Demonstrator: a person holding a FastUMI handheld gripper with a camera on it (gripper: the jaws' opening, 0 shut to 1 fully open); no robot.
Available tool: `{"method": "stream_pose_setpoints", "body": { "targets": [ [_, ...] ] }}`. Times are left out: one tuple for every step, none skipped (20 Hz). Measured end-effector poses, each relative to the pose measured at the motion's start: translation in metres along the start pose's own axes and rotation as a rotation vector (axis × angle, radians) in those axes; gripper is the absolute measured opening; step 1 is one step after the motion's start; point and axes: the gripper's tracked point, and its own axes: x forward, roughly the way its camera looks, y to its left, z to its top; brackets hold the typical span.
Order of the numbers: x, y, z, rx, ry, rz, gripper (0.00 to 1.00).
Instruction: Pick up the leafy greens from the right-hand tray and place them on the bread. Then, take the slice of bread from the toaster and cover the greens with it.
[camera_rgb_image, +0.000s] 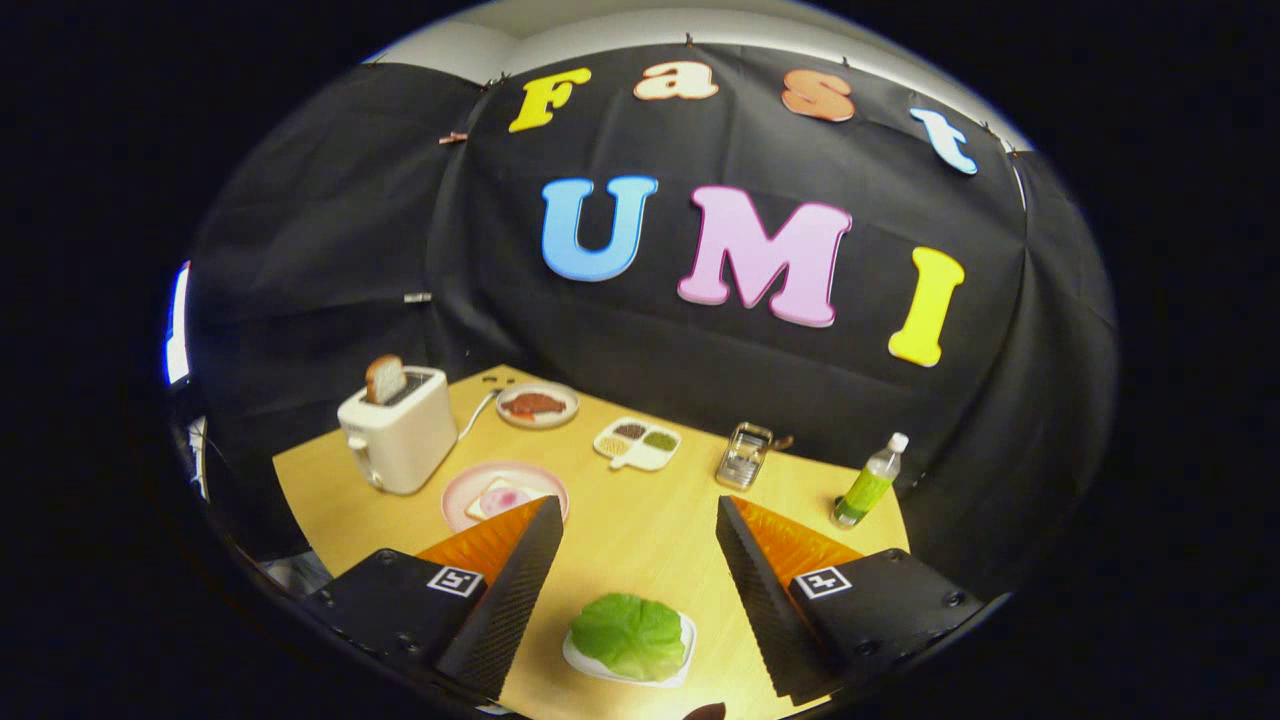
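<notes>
Green leafy greens (628, 632) lie on a small white tray (584, 664) on the wooden table, low between my two fingers. My gripper (640, 515) is open and holds nothing, its fingers (515, 580) spread wide above the tray. Beyond the left finger sits a pink plate (462, 492) with a slice of bread (500, 497) that has a pink topping; the finger covers part of the plate. Further back on the left stands a white toaster (398, 432) with a slice of bread (384, 378) sticking up from its slot.
A plate with brown food (537, 405) sits behind the toaster. A divided white dish (637, 443) with grains lies mid-table, a metal box (744, 455) next to it, and a green bottle (868, 484) stands beyond the right finger near the table's edge.
</notes>
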Motion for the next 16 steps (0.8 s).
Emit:
{"method": "stream_pose_setpoints", "body": {
  "targets": [
    [0.005, 0.001, -0.020, 0.002, 0.042, 0.018, 0.96],
    [0.009, 0.001, -0.038, 0.016, 0.081, 0.030, 0.96],
    [0.014, 0.000, -0.057, 0.034, 0.127, 0.040, 0.96],
    [0.017, 0.001, -0.071, 0.051, 0.162, 0.048, 0.96],
    [0.022, 0.001, -0.085, 0.062, 0.194, 0.055, 0.95],
    [0.026, 0.000, -0.096, 0.067, 0.225, 0.061, 0.95],
    [0.034, 0.000, -0.110, 0.062, 0.254, 0.067, 0.94],
    [0.039, -0.001, -0.122, 0.050, 0.287, 0.072, 0.94],
    [0.041, -0.002, -0.136, 0.038, 0.328, 0.081, 0.94],
    [0.044, -0.001, -0.148, 0.027, 0.362, 0.092, 0.92],
    [0.048, -0.002, -0.160, 0.019, 0.393, 0.104, 0.92],
    [0.052, 0.000, -0.170, 0.012, 0.421, 0.115, 0.89],
    [0.056, 0.002, -0.181, 0.002, 0.445, 0.125, 0.87],
    [0.059, 0.002, -0.190, -0.011, 0.469, 0.127, 0.86],
    [0.063, 0.001, -0.200, -0.018, 0.494, 0.132, 0.86],
    [0.067, -0.001, -0.210, -0.019, 0.512, 0.138, 0.83]
  ]
}}
